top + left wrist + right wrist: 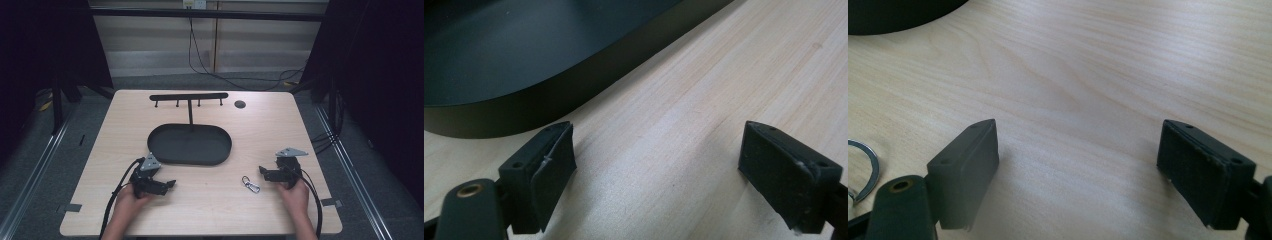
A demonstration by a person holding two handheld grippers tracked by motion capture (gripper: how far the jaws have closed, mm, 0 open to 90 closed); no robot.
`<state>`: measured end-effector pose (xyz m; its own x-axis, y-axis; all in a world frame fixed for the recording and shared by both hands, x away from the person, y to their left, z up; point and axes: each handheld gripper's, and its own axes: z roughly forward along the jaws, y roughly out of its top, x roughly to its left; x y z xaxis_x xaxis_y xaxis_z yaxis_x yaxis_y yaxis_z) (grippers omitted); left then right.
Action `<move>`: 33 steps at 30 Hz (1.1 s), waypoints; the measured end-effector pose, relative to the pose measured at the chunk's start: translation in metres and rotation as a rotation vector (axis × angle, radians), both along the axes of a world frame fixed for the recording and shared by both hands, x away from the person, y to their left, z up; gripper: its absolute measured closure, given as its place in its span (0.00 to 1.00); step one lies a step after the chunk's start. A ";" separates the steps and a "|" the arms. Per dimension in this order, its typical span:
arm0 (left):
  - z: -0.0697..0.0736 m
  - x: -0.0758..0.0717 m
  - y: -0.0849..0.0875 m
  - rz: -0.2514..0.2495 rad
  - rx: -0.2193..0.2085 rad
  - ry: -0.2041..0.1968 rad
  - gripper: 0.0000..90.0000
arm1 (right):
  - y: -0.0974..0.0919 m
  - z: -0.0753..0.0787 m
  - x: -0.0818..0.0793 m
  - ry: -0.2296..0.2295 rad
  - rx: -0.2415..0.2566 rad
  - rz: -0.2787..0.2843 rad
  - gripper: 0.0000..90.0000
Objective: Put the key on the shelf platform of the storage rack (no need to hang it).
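Both grippers, left gripper (171, 184) and right gripper (261, 170), gape empty; keyring (251, 184) between, long axis diagonal.

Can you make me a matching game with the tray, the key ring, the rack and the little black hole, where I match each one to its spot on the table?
Things:
1. tray
2. key ring
3. rack
4. hole

Places:
A. far edge of the table, a long bar with small pegs
B. middle of the table, between rack and hands
C. far side, just right of the bar
D. near side, just left of the right tool

Pairs: 1-B, 2-D, 3-A, 4-C
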<state>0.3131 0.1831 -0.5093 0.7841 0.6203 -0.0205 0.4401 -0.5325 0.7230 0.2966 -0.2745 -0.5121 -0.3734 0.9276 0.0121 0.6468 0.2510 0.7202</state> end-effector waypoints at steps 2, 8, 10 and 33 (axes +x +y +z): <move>0.000 0.000 0.000 0.000 0.000 0.000 0.16 | -0.001 0.000 -0.001 -0.003 -0.002 0.003 0.18; 0.000 0.000 0.000 0.000 0.000 0.000 0.16 | -0.004 0.004 -0.003 0.037 -0.016 -0.020 0.23; 0.000 0.000 0.000 -0.001 0.001 0.000 0.16 | -0.005 0.007 -0.004 0.051 -0.007 -0.028 0.26; 0.000 0.000 0.000 0.000 -0.001 0.000 0.16 | 0.017 0.053 -0.019 0.180 -0.083 0.160 0.27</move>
<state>0.3132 0.1831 -0.5093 0.7838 0.6206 -0.0212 0.4405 -0.5317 0.7234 0.2773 -0.2580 -0.4594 -0.5146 0.8572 0.0181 0.7099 0.4142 0.5696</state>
